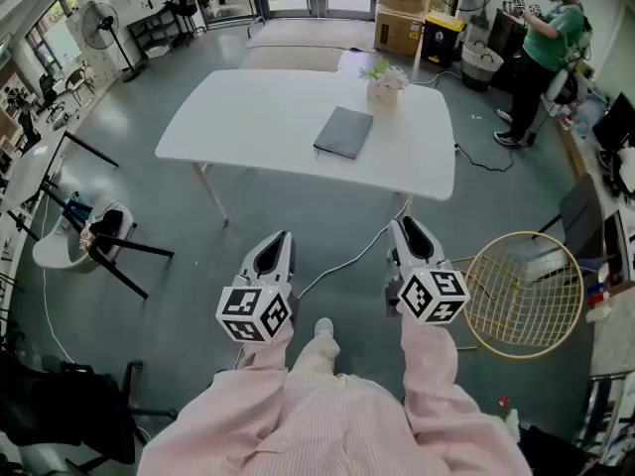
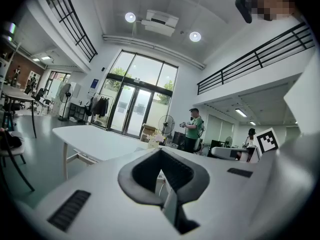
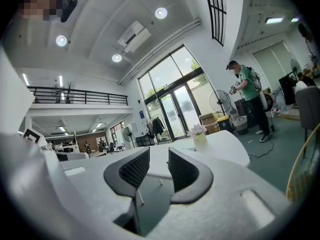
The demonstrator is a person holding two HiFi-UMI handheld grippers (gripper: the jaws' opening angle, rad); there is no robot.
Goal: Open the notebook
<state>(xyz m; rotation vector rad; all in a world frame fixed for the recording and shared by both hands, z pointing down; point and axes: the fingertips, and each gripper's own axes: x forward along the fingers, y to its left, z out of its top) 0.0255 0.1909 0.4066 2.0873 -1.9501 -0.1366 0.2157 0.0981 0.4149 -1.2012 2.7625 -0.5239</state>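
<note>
A dark grey notebook (image 1: 343,132) lies closed on the white table (image 1: 248,117), near a small flower pot (image 1: 385,82). Both grippers hang over the floor well short of the table's near edge. In the head view the left gripper (image 1: 278,238) points toward the table, and in its own view the left gripper (image 2: 160,152) has its pads meeting at the tips, with nothing between them. The right gripper (image 1: 405,224) also points at the table. In its own view the right gripper (image 3: 159,159) shows a clear gap between its pads, holding nothing. The flower pot (image 3: 199,134) shows beyond it.
A round gold wire frame (image 1: 524,293) stands on the floor at my right. A white cable (image 1: 347,261) runs across the floor under the table. A person in green (image 1: 544,48) stands at the back right near cardboard boxes (image 1: 400,13). A black-legged stand (image 1: 99,236) is at left.
</note>
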